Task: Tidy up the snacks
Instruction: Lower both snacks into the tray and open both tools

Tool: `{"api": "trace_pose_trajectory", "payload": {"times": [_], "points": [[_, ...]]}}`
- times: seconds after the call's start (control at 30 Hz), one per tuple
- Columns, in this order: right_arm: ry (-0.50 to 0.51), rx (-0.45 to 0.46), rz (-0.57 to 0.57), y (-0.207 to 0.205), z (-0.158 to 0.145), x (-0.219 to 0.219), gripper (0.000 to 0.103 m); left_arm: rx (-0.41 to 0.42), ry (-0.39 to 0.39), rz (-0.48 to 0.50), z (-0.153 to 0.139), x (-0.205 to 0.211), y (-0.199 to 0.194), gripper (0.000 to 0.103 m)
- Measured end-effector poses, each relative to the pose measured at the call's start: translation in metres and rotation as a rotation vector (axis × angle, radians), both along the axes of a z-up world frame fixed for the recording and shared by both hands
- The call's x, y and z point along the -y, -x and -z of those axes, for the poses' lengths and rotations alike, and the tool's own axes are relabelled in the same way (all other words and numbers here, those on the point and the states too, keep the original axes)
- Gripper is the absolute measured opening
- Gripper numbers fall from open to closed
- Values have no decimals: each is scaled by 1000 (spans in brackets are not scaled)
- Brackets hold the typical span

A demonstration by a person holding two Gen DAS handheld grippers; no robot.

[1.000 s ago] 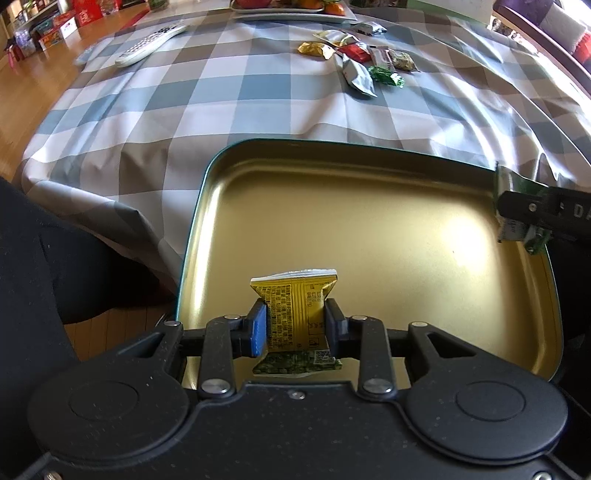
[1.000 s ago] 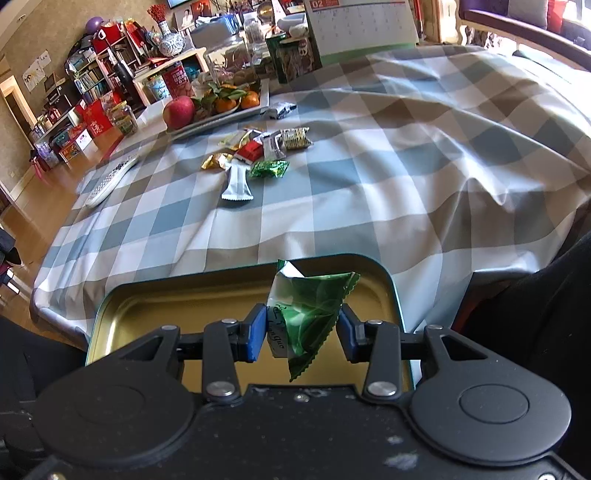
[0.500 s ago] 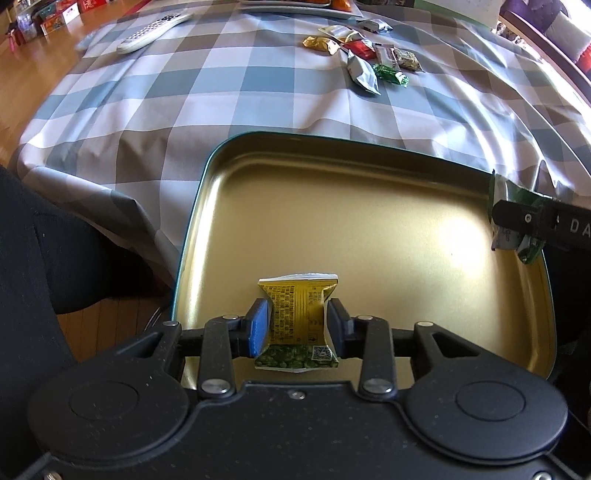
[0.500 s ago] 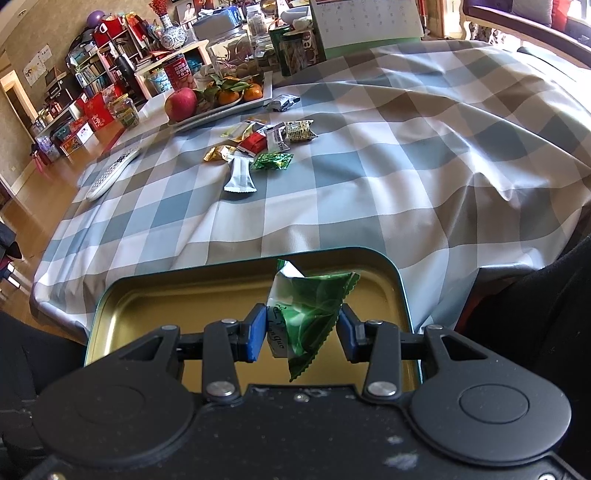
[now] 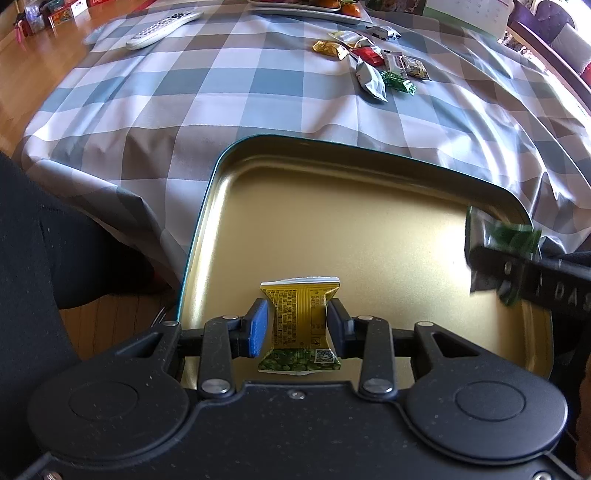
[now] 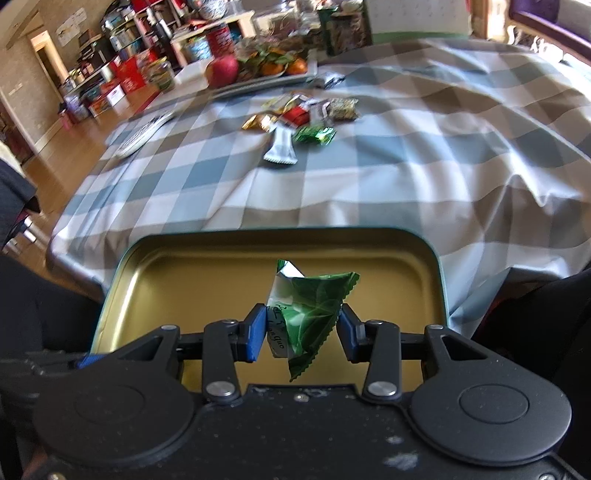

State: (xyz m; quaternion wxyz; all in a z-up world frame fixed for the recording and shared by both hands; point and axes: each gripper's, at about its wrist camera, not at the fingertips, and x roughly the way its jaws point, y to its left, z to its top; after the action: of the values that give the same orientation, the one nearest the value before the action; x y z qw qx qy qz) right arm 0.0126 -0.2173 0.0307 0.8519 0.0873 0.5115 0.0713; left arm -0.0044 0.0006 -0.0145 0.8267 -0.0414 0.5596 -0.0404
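A gold-lined tin tray (image 5: 332,206) with a teal rim sits at the near edge of the checked tablecloth. My left gripper (image 5: 297,325) is low over its near left part, pads touching both sides of a yellow snack packet (image 5: 299,299) that is pinched at the waist. At the tray's right side my right gripper (image 5: 517,273) is shut on a crumpled green snack packet (image 5: 517,232). In the right wrist view the right gripper (image 6: 303,328) holds the green packet (image 6: 314,302) just above the tray (image 6: 184,280).
Several loose snack packets (image 5: 373,62) lie in a cluster farther up the table, among them a silver one (image 6: 280,147). A white remote (image 5: 162,27) lies at the far left and a fruit plate (image 6: 258,70) at the back. A person's dark clothing (image 5: 37,258) borders the tray.
The left jaws have eased a little wider and the yellow packet has spread out between them. The right gripper with the green packet has barely shifted over the tray.
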Motion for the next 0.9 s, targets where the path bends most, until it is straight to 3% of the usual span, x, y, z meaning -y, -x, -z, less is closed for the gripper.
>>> {"api": "trace_pose_trajectory", "payload": {"times": [0.17,0.47,0.9], "points": [[-23,-83,-16,12,3,-2,44,-4,3,2,1,0,-1,45],[6,-57,-122,37,-7,-21,45,-4,14,-10,0,-3,-1,45],[-62,-86,-33,34,-5,-4,49,0,0,-3,-4,0,1,45]]}}
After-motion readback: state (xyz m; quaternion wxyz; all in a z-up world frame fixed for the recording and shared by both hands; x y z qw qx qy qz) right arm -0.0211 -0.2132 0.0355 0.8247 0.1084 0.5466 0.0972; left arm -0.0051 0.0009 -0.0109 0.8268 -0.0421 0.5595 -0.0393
